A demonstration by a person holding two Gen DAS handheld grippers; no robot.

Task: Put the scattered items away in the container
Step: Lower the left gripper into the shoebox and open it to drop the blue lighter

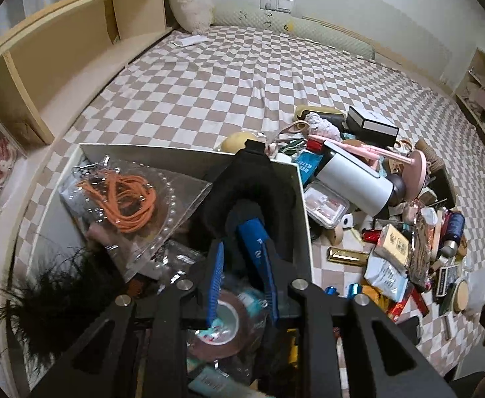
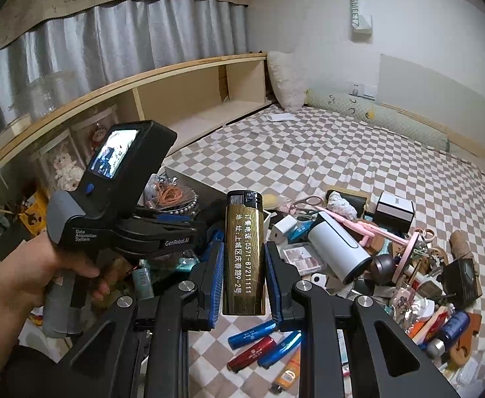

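Observation:
My left gripper (image 1: 242, 265) is over the white box (image 1: 304, 199), shut on a black curved soft item (image 1: 242, 182) that reaches over the box's far rim. The box holds an orange cord bundle (image 1: 126, 199), a tape roll (image 1: 226, 325) and a black feathery item (image 1: 53, 298). My right gripper (image 2: 244, 265) is shut on a gold lighter (image 2: 244, 252), held upright above the checkered bed. The left gripper (image 2: 176, 232) shows in the right wrist view, over the box to the left.
A heap of scattered items lies right of the box: a white cylinder (image 1: 352, 182), a black-and-white box (image 1: 372, 126), a pink stand (image 1: 415, 172), a gold bar (image 1: 348, 255). Blue and red lighters (image 2: 262, 348) lie below the right gripper. Wooden shelving (image 1: 76, 59) runs along the left.

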